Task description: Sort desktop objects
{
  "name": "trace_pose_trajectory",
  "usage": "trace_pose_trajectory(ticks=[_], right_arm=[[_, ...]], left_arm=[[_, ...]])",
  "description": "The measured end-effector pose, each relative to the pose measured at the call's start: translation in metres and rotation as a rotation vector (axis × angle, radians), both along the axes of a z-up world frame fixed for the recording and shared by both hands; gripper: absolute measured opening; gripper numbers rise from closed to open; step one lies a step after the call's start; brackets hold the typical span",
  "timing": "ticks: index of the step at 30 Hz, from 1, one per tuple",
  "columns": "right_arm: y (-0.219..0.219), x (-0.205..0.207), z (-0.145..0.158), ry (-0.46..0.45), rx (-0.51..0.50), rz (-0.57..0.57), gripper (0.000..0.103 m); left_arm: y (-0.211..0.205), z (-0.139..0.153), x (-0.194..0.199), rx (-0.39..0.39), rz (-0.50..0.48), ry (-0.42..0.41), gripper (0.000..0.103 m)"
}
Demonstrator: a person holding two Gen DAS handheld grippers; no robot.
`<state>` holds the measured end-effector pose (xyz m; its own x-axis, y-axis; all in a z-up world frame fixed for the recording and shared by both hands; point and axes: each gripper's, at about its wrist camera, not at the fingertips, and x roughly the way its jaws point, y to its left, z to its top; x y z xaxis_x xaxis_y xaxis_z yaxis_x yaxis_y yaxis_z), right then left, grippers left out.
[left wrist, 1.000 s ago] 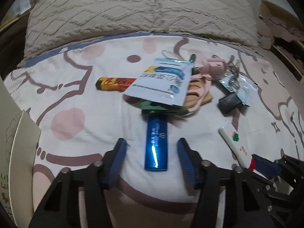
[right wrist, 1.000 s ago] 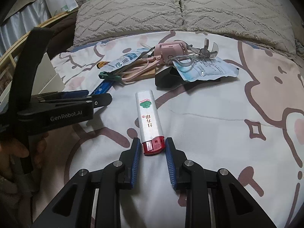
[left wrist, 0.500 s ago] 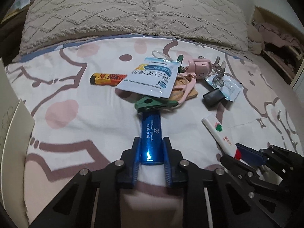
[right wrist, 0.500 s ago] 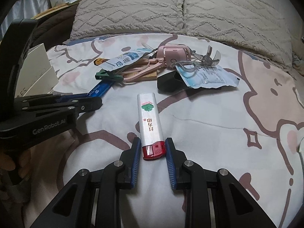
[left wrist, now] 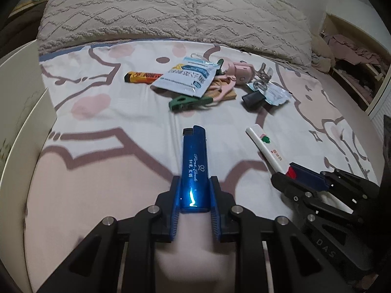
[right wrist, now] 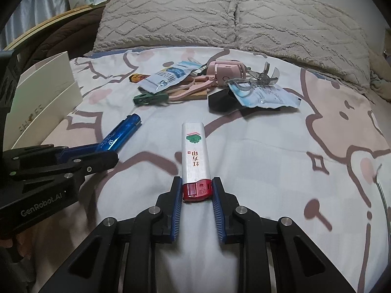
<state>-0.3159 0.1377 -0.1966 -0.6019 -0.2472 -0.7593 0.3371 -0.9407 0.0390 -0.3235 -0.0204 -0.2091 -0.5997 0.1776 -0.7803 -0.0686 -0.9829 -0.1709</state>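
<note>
A shiny blue lighter (left wrist: 194, 168) sticks forward out of my left gripper (left wrist: 195, 188), which is shut on its near end. In the right wrist view the same blue lighter (right wrist: 119, 136) shows at the left, pinched by the left gripper (right wrist: 80, 152). My right gripper (right wrist: 197, 189) is shut on the red cap of a white lighter (right wrist: 195, 156) with red and green print. From the left wrist view the white lighter (left wrist: 265, 147) and the right gripper (left wrist: 297, 174) sit at the right.
A pile lies further back on the cartoon-print bedsheet (left wrist: 117, 112): an orange lighter (left wrist: 143, 77), a white-blue sachet (left wrist: 188, 79), a green clip (left wrist: 189, 102), a pink device (right wrist: 226, 72), a black clip (right wrist: 221, 101). A cream box (right wrist: 48, 92) stands left; pillows (right wrist: 232, 22) behind.
My left gripper closed on the blue lighter and drew it back out from under the green clip and the pile. The right gripper kept its hold on the white lighter and shifted slightly.
</note>
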Motion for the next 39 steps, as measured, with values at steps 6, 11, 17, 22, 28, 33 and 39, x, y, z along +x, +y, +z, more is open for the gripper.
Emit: trace_pose_trajectory(ticks=[6, 11, 17, 22, 28, 33, 39], right_arm=[[0.001, 0.022, 0.002, -0.004, -0.016, 0.011, 0.025], [-0.001, 0.049, 0.003, -0.011, -0.007, 0.025, 0.025], [0.001, 0.084, 0.004, -0.031, -0.004, 0.043, 0.025], [0.003, 0.107, 0.003, -0.039, -0.010, 0.041, 0.025], [-0.005, 0.112, 0.000, -0.011, 0.061, 0.033, 0.025], [-0.008, 0.115, -0.001, 0.014, 0.089, 0.024, 0.025], [-0.009, 0.117, -0.001, 0.055, 0.191, -0.072, 0.063]], left_arm=[[-0.001, 0.001, 0.031, 0.021, -0.019, -0.004, 0.022], [0.002, 0.002, 0.064, 0.030, -0.042, -0.008, 0.022], [0.000, 0.003, 0.104, 0.065, -0.060, -0.030, 0.022], [-0.003, 0.003, 0.129, 0.080, -0.067, -0.032, 0.022], [-0.005, 0.005, 0.136, 0.040, -0.009, -0.004, 0.022], [-0.011, 0.004, 0.143, 0.023, 0.039, 0.024, 0.024], [-0.011, 0.004, 0.152, -0.050, 0.104, 0.053, 0.030]])
